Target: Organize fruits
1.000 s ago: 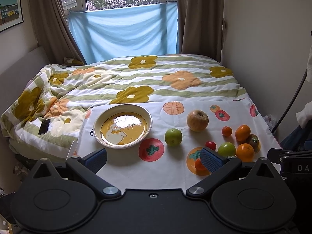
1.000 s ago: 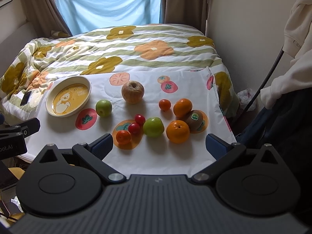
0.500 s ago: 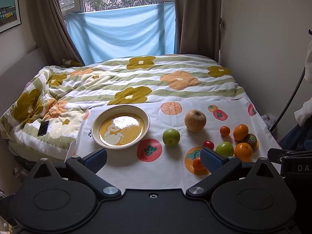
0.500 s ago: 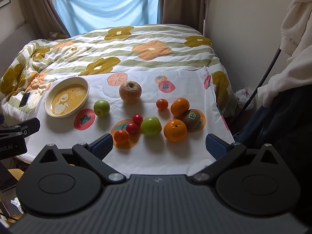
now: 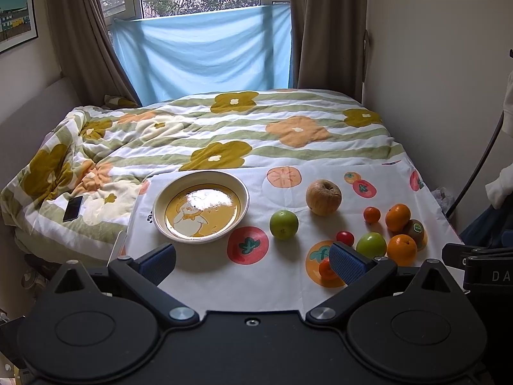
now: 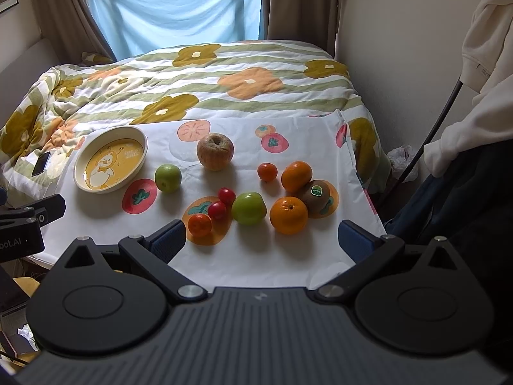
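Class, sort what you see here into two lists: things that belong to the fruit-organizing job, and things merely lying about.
Belongs to the job:
plate
brown apple
green apples
oranges
kiwi
cherry tomatoes
small tangerines

Just lying about:
phone
quilt
white garment
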Demonstrator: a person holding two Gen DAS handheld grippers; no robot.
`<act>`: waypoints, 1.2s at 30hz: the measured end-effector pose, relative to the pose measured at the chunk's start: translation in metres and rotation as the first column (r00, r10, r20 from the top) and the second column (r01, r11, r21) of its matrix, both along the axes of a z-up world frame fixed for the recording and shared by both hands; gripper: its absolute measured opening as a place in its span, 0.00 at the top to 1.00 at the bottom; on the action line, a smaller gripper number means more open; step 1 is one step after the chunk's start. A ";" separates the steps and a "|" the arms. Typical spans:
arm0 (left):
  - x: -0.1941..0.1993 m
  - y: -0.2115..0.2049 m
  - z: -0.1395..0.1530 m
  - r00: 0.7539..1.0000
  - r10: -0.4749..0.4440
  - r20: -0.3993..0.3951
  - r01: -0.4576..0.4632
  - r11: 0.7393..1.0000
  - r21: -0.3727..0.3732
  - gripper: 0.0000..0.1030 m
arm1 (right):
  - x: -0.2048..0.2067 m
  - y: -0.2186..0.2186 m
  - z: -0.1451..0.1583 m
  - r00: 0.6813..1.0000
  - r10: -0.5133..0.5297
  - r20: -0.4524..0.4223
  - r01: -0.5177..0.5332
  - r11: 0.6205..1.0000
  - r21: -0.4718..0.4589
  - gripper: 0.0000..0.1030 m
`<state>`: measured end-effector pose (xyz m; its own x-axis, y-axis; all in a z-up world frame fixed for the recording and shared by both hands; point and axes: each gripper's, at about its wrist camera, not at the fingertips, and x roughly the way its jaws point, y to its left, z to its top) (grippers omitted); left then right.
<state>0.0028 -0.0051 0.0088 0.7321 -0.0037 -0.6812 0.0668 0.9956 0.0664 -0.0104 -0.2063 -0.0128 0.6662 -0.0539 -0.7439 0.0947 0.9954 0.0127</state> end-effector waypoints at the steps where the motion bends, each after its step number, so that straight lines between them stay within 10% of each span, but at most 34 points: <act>1: 0.000 0.000 0.000 1.000 0.000 0.001 0.000 1.000 0.001 0.00 | 0.000 0.000 0.000 1.000 0.000 0.001 0.000 1.000 0.000 0.00; 15: 0.033 0.011 -0.009 0.995 -0.099 0.019 0.100 0.995 -0.017 0.00 | 0.017 0.006 -0.003 1.000 -0.016 0.023 0.016 1.000 0.004 0.00; 36: 0.130 -0.047 -0.130 0.995 -0.095 0.002 0.095 0.993 0.069 0.08 | 0.171 -0.016 -0.095 0.974 0.209 0.090 -0.217 0.971 0.097 0.00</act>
<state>0.1333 -0.0524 -0.1215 0.7340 -0.0266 -0.6786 0.1606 0.9777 0.1354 0.1610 -0.2227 -0.1075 0.7106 0.1715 -0.6823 -0.1250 0.9852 0.1175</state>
